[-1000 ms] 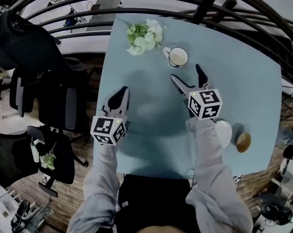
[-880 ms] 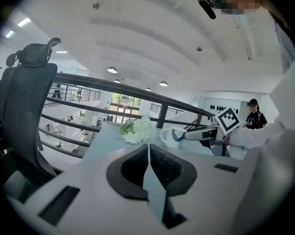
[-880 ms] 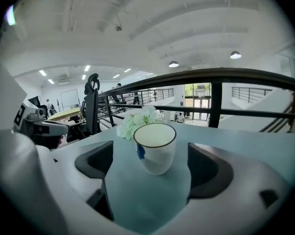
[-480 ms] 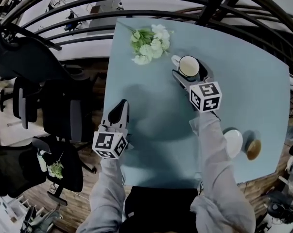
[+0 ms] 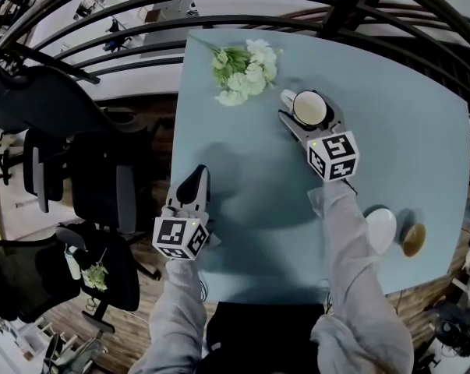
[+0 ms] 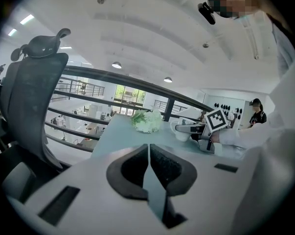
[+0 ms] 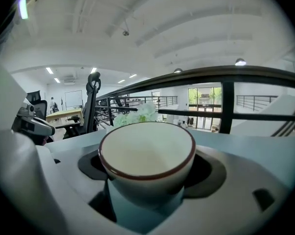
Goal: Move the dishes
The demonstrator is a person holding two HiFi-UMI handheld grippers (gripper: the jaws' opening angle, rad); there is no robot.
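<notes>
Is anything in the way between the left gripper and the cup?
Head view shows bare table beyond the left gripper, then only the right gripper, whose jaws have just been closing around the cup.

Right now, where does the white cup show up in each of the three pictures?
Head view: white cup upper middle, just right of the white flowers.
Left gripper view: small, right of centre, right of the flowers.
Right gripper view: large, dead centre, flowers behind its rim.
Shared landmark: the white flowers.
</notes>
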